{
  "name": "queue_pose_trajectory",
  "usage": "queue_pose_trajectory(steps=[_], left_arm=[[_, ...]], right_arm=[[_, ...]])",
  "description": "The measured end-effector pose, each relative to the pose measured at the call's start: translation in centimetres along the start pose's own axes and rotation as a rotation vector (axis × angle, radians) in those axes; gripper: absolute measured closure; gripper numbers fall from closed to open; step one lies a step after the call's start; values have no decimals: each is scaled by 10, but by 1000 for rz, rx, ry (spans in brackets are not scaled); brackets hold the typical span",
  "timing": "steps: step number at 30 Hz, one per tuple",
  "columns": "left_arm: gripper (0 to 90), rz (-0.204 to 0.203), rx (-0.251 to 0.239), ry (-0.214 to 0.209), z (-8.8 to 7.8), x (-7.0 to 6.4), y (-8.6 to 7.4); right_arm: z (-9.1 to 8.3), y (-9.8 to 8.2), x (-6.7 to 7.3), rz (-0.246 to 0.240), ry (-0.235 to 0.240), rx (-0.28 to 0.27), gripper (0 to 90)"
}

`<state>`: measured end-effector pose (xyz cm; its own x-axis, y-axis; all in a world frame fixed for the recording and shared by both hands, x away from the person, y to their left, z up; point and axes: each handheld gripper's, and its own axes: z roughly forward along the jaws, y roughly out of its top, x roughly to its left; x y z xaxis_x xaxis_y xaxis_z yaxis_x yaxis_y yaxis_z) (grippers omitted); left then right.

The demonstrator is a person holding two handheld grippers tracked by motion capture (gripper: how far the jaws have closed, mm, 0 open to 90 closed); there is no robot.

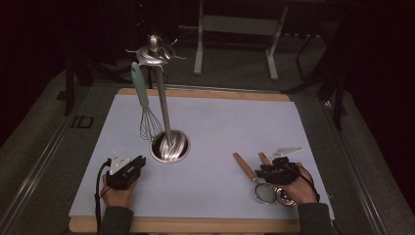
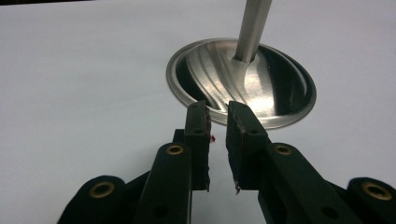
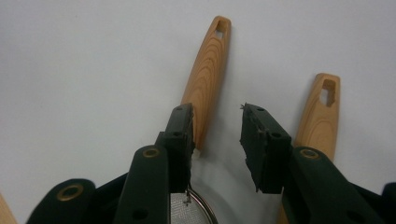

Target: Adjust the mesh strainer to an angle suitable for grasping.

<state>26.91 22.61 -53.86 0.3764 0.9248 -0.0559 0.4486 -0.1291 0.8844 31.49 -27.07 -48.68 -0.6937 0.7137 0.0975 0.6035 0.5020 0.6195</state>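
High view shows us the white mat (image 1: 220, 127) laid over the wooden board (image 1: 195, 226), and standing on it the steel utensil stand (image 1: 169, 146), its pole rising from a round dished base to hooks at the top, where a whisk (image 1: 145, 105) with a pale green handle hangs down beside the pole. Near our right hand lie two small wooden-handled strainers: the left strainer (image 3: 205, 79) and the right strainer (image 3: 322, 116), handles pointing away from us, mesh heads toward the board's near edge. Our right gripper (image 3: 217, 126) hovers low over them with its jaws moderately apart and holding nothing; one jaw sits over the lower end of the left handle (whether it touches, we cannot tell). To grip well, we judge we should shift left until both jaws straddle that handle, then close on the wood above the mesh. Our left gripper (image 2: 217, 123) rests facing the stand's base, jaws narrowly parted and empty. The mat between strainers and stand lies open, giving room to carry; the right handle lies close alongside, so a wide approach could nudge it.
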Motion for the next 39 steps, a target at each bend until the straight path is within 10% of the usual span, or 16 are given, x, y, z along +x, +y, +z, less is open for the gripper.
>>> queue_pose_trajectory(steps=[18,39], left_arm=[[780,6,-10,3,-1,-1,-1],[779,8,-9,2,-1,-2,-1]], right_arm=[[14,9,9,15,73,74,762],[35,25,17,54,109,244,642]])
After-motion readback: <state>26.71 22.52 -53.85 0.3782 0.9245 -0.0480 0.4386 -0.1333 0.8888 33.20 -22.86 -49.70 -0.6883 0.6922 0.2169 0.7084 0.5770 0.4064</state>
